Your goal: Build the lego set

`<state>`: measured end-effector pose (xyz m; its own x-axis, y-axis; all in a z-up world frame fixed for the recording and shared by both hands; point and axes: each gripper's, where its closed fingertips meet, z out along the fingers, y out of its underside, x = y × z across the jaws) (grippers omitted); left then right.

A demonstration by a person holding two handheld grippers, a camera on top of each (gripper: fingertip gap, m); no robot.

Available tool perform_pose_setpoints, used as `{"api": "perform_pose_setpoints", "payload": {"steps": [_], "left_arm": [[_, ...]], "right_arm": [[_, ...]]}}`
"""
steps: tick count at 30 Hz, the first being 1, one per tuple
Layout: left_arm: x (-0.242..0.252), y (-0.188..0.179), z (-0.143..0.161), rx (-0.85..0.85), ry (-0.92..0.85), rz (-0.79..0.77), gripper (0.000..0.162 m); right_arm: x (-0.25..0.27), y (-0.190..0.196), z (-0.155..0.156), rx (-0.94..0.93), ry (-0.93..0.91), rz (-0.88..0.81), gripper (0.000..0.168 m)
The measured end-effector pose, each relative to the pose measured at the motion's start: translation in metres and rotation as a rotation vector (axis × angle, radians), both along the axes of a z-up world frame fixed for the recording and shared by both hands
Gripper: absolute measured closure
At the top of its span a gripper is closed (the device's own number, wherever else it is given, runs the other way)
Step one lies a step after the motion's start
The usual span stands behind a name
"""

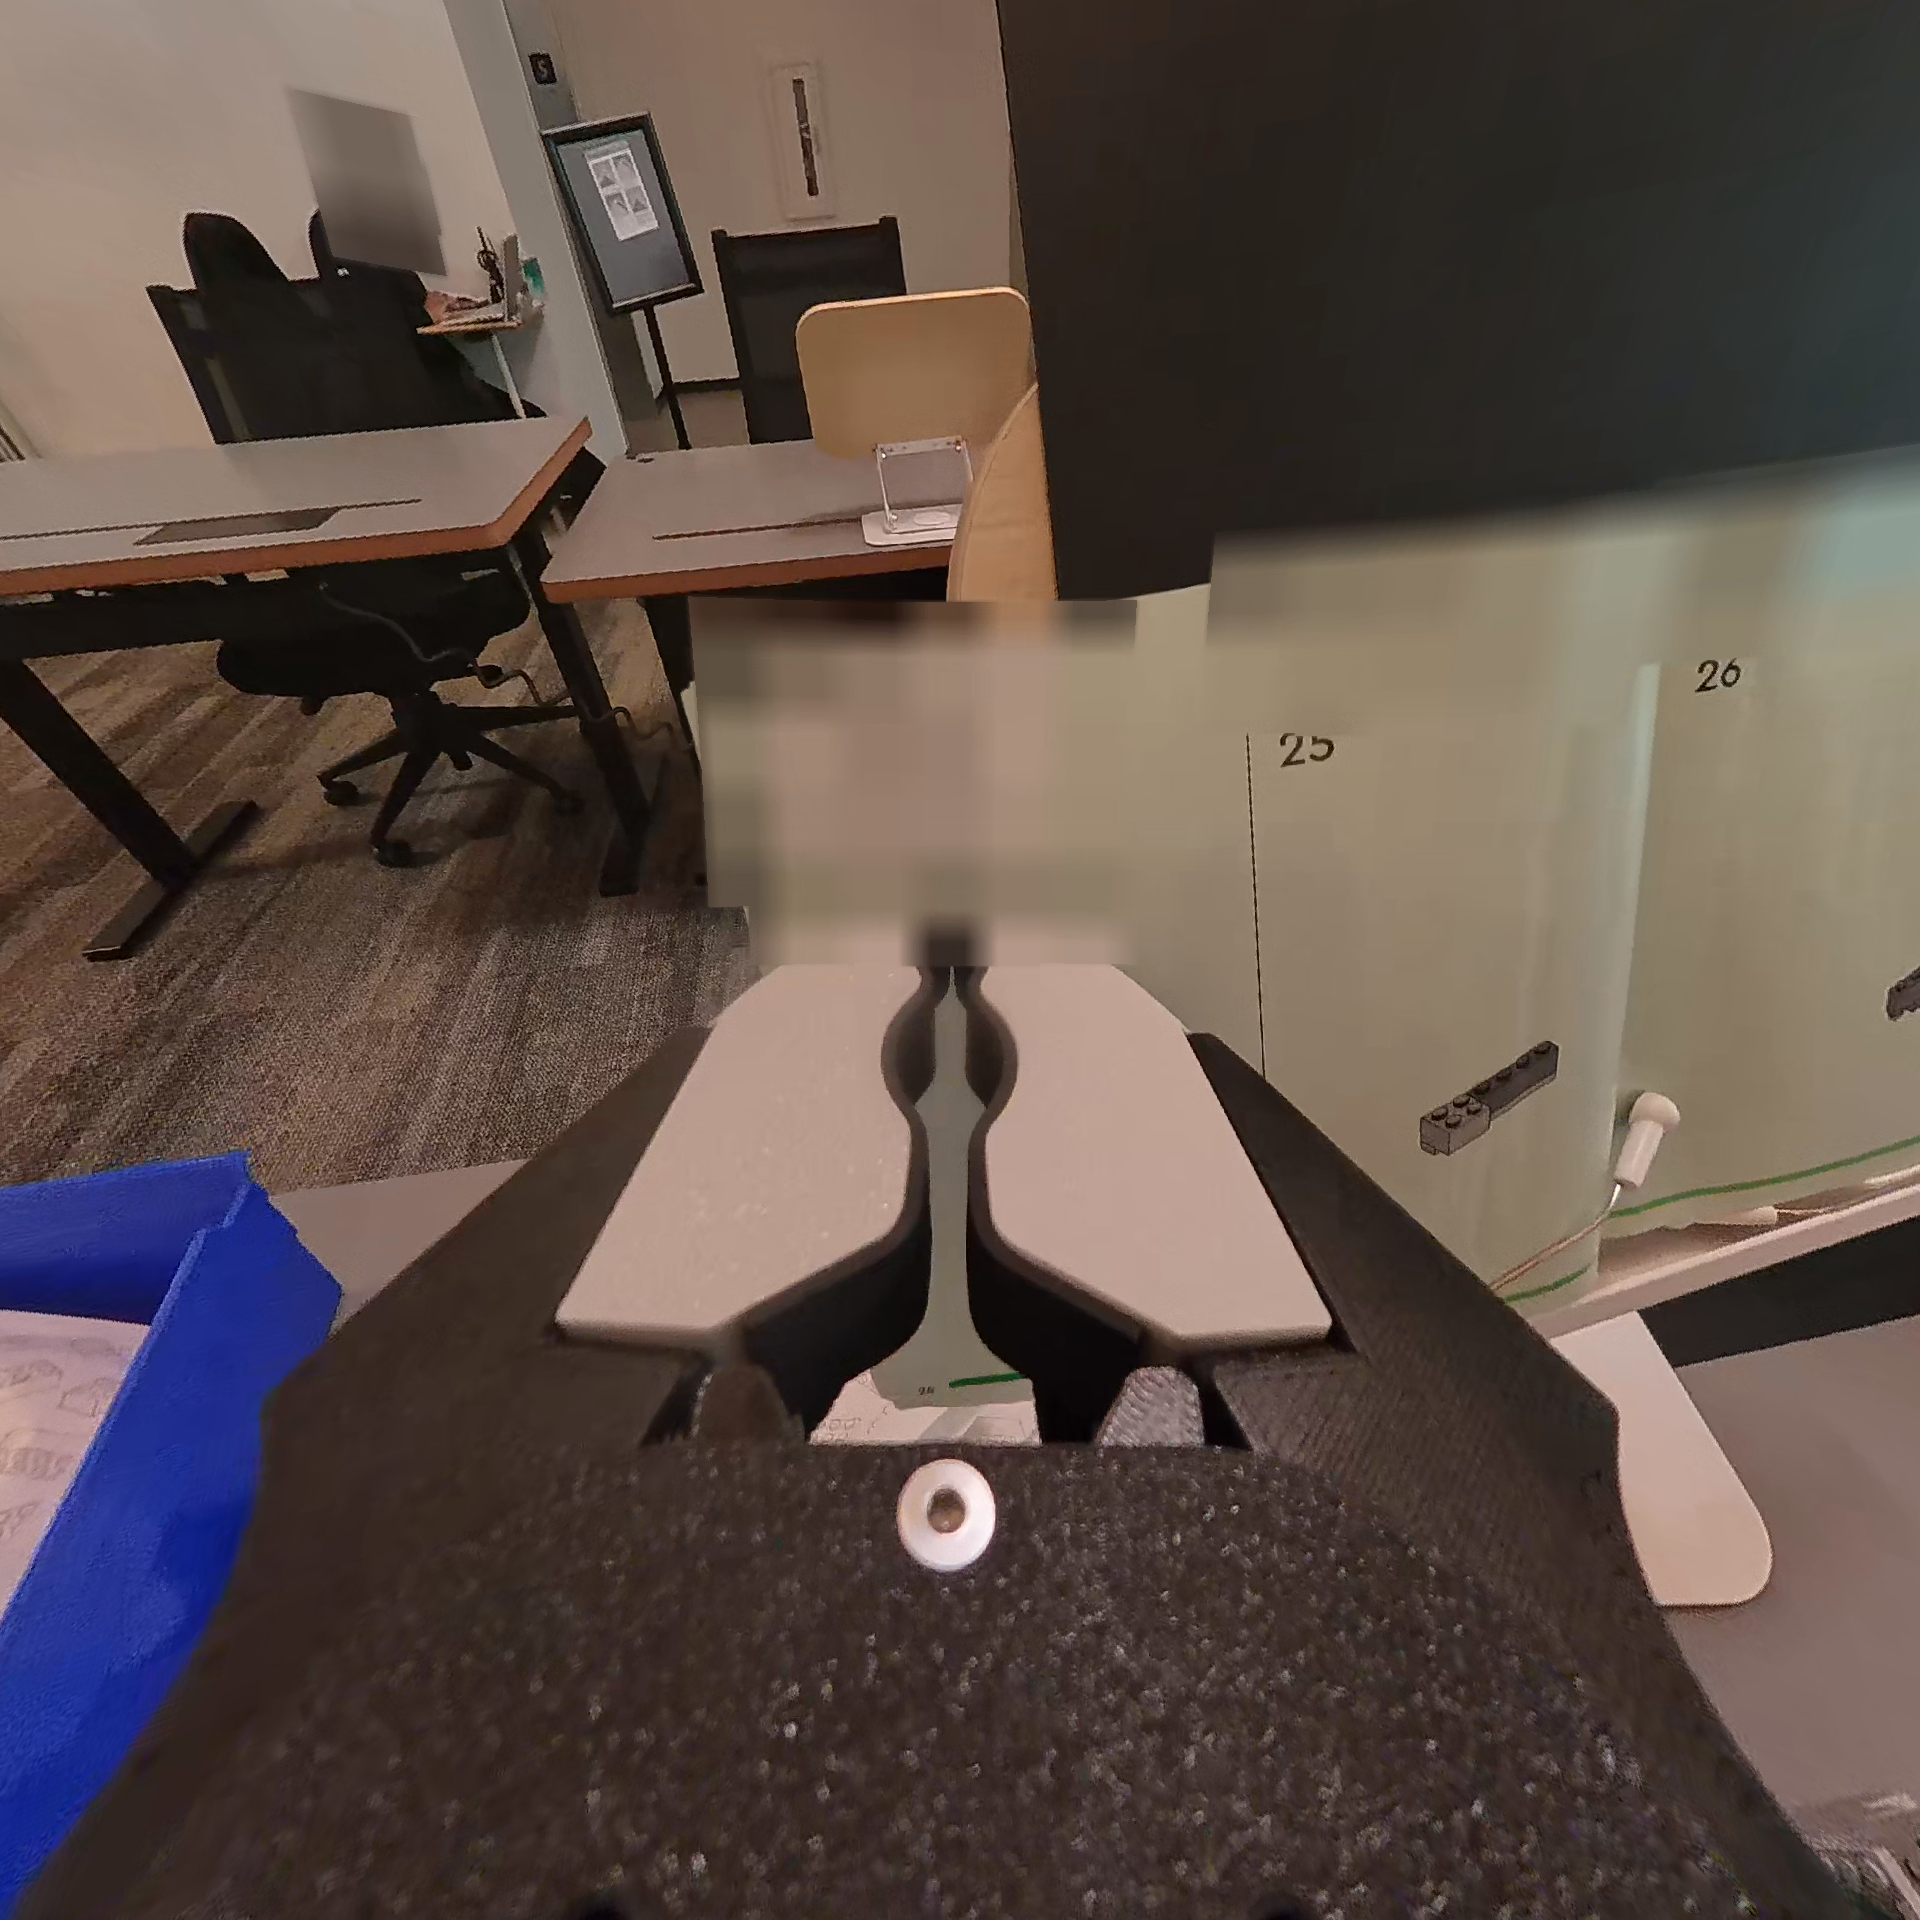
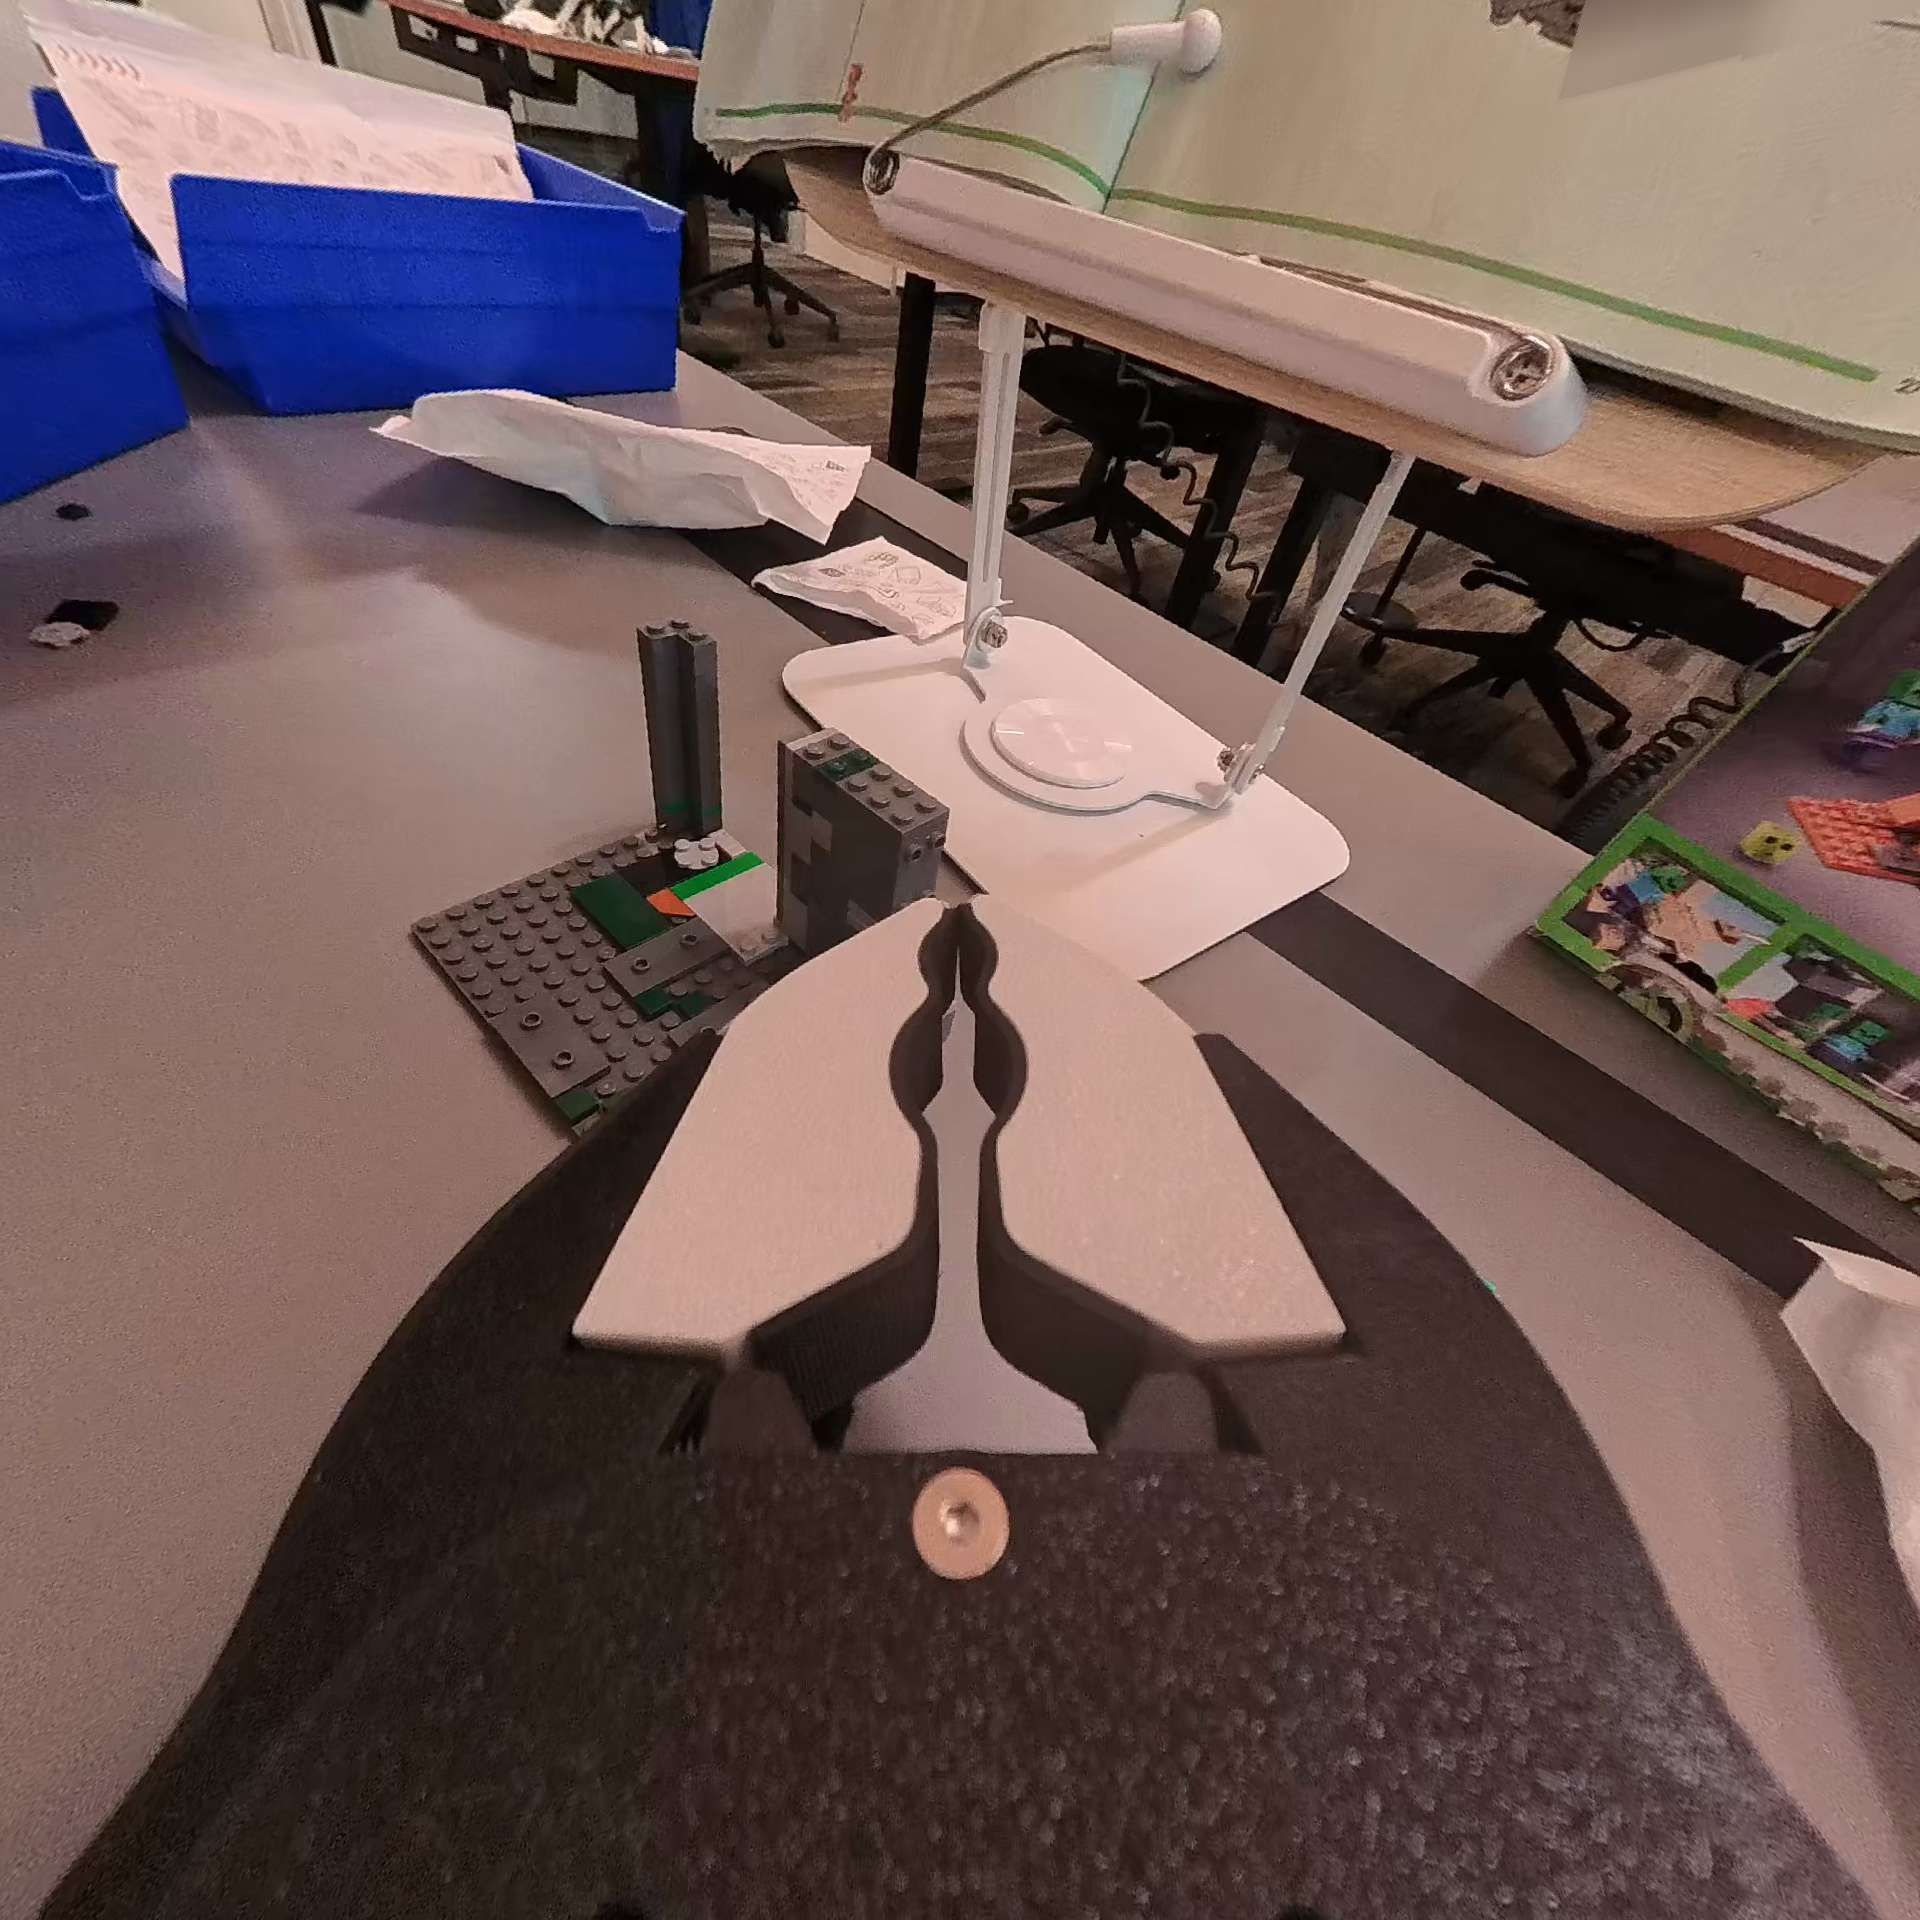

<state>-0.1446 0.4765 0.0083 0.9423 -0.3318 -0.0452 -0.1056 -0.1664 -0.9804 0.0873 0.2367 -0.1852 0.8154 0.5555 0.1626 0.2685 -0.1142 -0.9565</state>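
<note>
The lego build stands on the grey table in the right wrist view: a dark grey baseplate [image 2: 520, 966] with green, white and orange tiles, a tall dark grey column [image 2: 681, 727] and a grey block wall [image 2: 852, 852]. My right gripper [image 2: 956, 912] is shut and empty, its tips just in front of the block wall. My left gripper [image 1: 951, 971] is shut and raised, pointing at the open instruction booklet [image 1: 1455, 883] on its stand. A small dark blot sits at its tips inside a blurred patch; I cannot tell what it is.
The white stand base [image 2: 1143, 852] sits right behind the build, with the booklet [image 2: 1455, 156] above it. Blue bins [image 2: 416, 291] with paper stand at the back left; one also shows in the left wrist view [image 1: 135, 1403]. Crumpled bags [image 2: 644, 457], small loose pieces [image 2: 73, 623] and the lego box [image 2: 1766, 966] lie around. There is about 40 cm between the tips of the two grippers. The tall dark grey column [image 2: 681, 727] is about 15 cm from my right fingertips.
</note>
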Motion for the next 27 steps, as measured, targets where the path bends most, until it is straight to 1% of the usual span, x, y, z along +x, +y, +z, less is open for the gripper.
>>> {"api": "perform_pose_setpoints", "payload": {"steps": [7, 27], "left_arm": [[0.005, 0.010, 0.011, 0.012, 0.022, 0.007, 0.162], [0.005, 0.018, 0.012, 0.020, 0.037, 0.014, 0.162]], "right_arm": [[-0.001, 0.000, -0.004, -0.010, -0.005, 0.005, 0.168], [0.000, 0.001, -0.009, -0.019, -0.012, 0.007, 0.168]]}}
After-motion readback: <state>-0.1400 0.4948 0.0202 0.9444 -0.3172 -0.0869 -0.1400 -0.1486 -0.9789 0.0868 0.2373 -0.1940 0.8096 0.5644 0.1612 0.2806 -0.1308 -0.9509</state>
